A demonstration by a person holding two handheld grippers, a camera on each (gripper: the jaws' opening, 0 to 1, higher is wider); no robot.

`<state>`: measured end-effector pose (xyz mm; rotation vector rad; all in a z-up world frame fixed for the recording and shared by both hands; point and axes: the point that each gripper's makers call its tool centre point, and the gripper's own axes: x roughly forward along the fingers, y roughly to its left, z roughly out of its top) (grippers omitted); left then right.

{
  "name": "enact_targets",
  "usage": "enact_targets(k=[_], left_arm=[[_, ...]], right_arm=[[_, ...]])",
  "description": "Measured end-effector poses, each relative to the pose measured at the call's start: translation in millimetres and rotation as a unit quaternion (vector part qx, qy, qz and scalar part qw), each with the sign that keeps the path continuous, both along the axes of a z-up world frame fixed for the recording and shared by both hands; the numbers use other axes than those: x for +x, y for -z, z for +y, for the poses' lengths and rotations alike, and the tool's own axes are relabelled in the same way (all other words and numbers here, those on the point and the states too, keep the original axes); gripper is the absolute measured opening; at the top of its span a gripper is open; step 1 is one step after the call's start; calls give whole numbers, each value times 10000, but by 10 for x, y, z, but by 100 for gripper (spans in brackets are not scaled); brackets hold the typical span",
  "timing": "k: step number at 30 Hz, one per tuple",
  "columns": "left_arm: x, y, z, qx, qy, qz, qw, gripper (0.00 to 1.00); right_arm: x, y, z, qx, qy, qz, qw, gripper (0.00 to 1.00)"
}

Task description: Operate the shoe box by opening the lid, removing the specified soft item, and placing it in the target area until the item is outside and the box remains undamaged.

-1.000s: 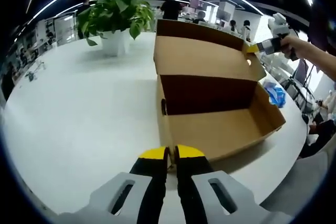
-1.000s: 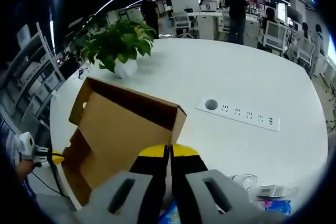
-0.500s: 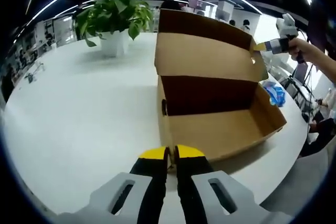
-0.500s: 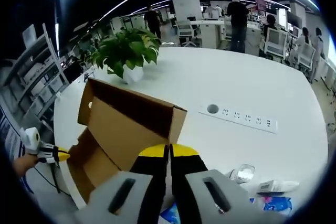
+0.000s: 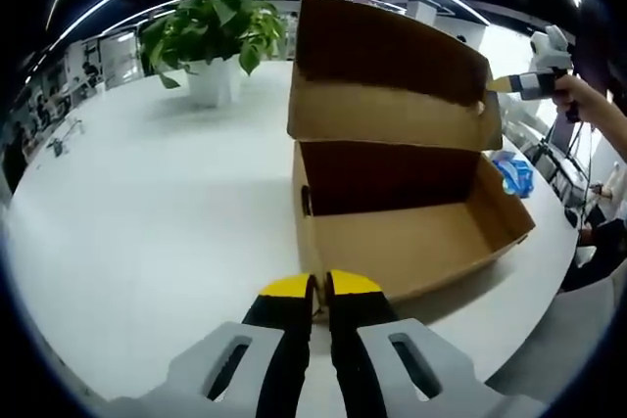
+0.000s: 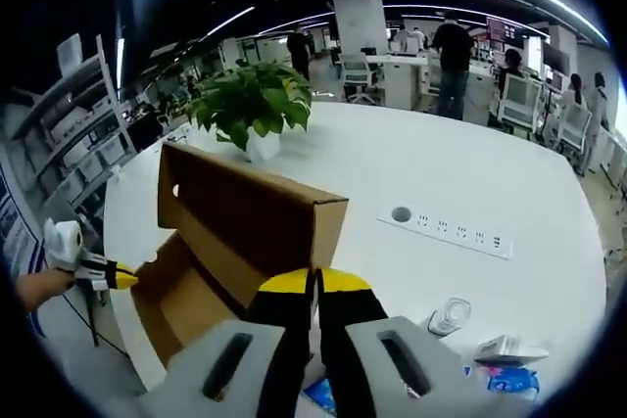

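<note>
One potted plant [image 5: 211,31] sits far left on the white table [image 5: 147,222]. One shoe box [image 5: 411,232] stands open, its near corner pinched by the clenched left gripper [image 5: 319,286]. Its lid [image 5: 392,70] is upright, its edge clamped by the right gripper [image 6: 315,281]. A blue item [image 5: 513,175], possibly soft packaging, lies right, outside the box.

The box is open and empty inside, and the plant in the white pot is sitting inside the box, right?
Not quite. The shoe box is open and looks empty inside, but the plant in the white pot stands on the white table behind the box, not inside it. The left gripper view shows this.
</note>
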<state>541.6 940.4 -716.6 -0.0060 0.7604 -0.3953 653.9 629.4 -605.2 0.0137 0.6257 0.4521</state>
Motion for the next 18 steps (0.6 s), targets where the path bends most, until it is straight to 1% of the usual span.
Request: enact_targets(k=[9,14,18], left_arm=[[0,-2,-1,-14,7,-7,10000,2],[0,-2,2,-45,-34,-2,10000,2],[-1,-2,1,-33,-32,-1,10000,2]], right_arm=[[-135,-30,18,37,30,-163,9999,0],[-241,-46,43,-46,26,-323,9995,0],[-320,-48,49,24,51,-382,9993,0]])
